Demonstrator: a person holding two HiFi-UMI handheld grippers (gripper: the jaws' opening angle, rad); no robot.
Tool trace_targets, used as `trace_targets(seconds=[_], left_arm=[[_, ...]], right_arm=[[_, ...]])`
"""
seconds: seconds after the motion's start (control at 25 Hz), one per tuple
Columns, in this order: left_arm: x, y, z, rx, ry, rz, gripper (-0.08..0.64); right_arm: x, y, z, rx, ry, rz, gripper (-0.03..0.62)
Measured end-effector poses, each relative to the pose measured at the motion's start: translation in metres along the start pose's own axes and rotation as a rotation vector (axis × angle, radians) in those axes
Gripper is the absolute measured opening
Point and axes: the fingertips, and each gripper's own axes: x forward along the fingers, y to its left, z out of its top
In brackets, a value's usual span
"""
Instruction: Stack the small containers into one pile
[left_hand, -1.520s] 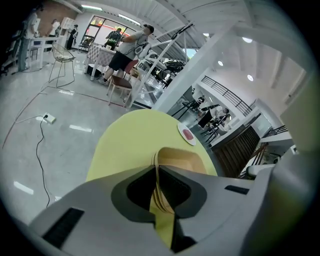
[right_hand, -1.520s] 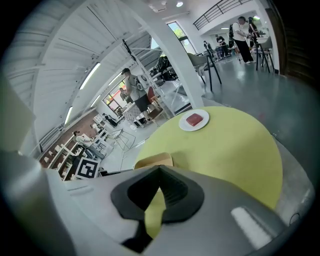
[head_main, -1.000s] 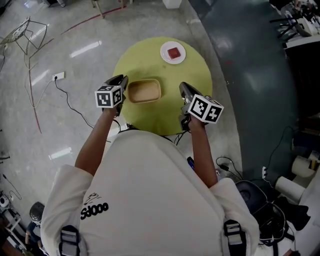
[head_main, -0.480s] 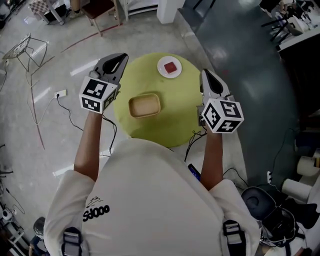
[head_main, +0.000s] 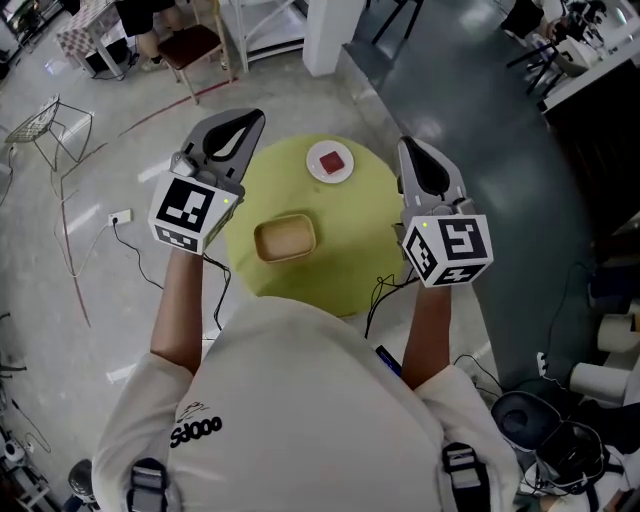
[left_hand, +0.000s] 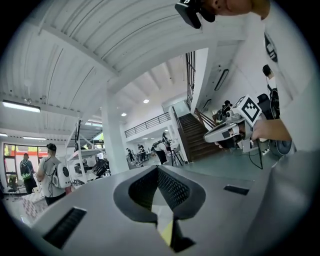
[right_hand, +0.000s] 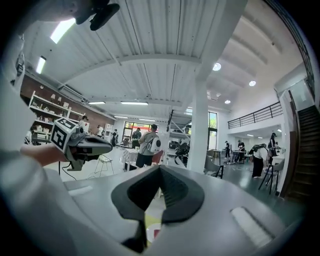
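Yellow-green and round, the tabletop (head_main: 345, 275) is seen beneath both grippers. A shallow tan rectangular container (head_main: 285, 238) is set near its middle, and a small white round dish (head_main: 330, 161) with a red square piece (head_main: 333, 160) in it is placed towards the far edge, well apart from it. The left gripper (head_main: 242, 124) is held over the table's left rim and the right gripper (head_main: 411, 152) over its right rim. On each, the jaws are pressed together with nothing gripped.

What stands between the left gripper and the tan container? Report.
Nothing visible. The left gripper, jaws together and empty, hangs by the table, at its left edge; only bare tabletop separates it from the tan container.
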Motion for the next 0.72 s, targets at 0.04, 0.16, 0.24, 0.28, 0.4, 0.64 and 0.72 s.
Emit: trace_targets(seconds=[0.04, 0.16, 0.24, 0.28, 0.4, 0.64, 0.72], left_arm=[[0.0, -0.001, 0.003, 0.004, -0.004, 0.001, 0.006], [-0.001, -0.003, 0.006, 0.015, -0.004, 0.002, 0.006], [-0.001, -0.003, 0.005, 0.017, 0.0, 0.001, 0.006], [-0.001, -0.004, 0.004, 0.016, 0.003, 0.001, 0.006], [0.0, -0.005, 0.001, 0.012, 0.014, 0.001, 0.006], [0.001, -0.01, -0.004, 0.003, 0.029, -0.005, 0.006], [0.001, -0.013, -0.007, 0.001, 0.033, -0.009, 0.006]], right_arm=[[-0.001, 0.001, 0.001, -0.006, 0.001, 0.003, 0.011], [0.0, 0.003, 0.002, -0.024, 0.012, 0.008, 0.011], [0.001, 0.005, 0.002, -0.029, 0.02, 0.011, 0.011], [0.002, 0.005, 0.002, -0.029, 0.022, 0.011, 0.011], [0.003, 0.004, 0.002, -0.022, 0.025, 0.008, 0.011], [0.002, 0.006, -0.004, -0.021, 0.041, 0.015, 0.011], [0.002, 0.008, -0.007, -0.026, 0.047, 0.019, 0.011]])
